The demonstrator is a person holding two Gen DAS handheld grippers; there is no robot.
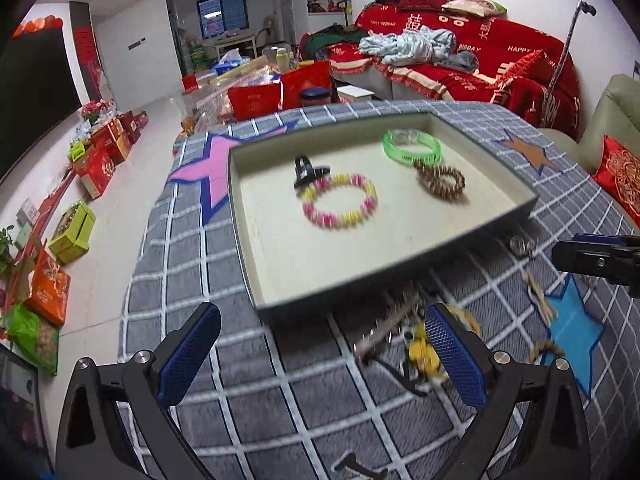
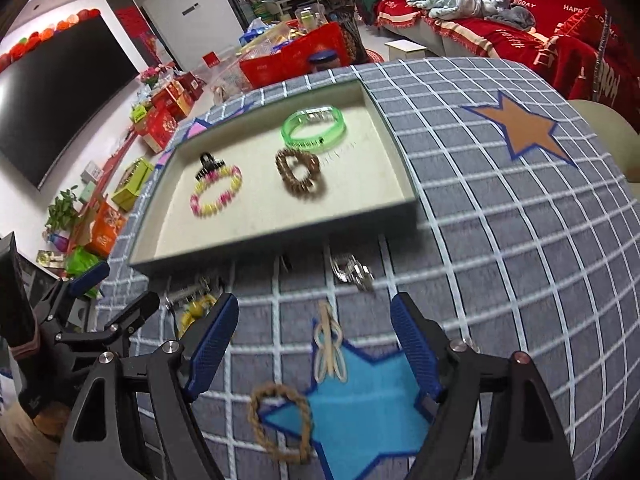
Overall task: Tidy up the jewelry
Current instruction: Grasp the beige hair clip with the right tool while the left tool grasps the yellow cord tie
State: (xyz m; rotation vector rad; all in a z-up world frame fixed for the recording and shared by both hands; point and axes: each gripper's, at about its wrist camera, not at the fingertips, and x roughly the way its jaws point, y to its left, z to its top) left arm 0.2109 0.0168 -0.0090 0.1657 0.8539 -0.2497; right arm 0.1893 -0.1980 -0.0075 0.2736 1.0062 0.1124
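A shallow tray (image 1: 400,276) (image 2: 256,246) on the checked cloth holds a green bangle (image 1: 412,147) (image 2: 314,127), a brown bead bracelet (image 1: 440,180) (image 2: 298,174), a pink-and-yellow bead bracelet (image 1: 340,202) (image 2: 216,192) and a black hair claw (image 1: 308,170) (image 2: 210,162). In front of the tray lie a yellow clip with a metal comb (image 1: 420,354) (image 2: 196,306), a silver piece (image 2: 352,270) (image 1: 522,246), a beige knotted tie (image 2: 328,350) and a woven ring (image 2: 280,424). My left gripper (image 1: 320,360) is open and empty. My right gripper (image 2: 312,344) is open around the beige tie.
Coloured stars are sewn on the grey cloth (image 1: 208,360), a blue one (image 2: 360,412) under my right gripper. Beyond the table edge are a red-covered sofa (image 1: 480,48), gift boxes on the floor (image 1: 100,160) and a dark TV (image 2: 52,108).
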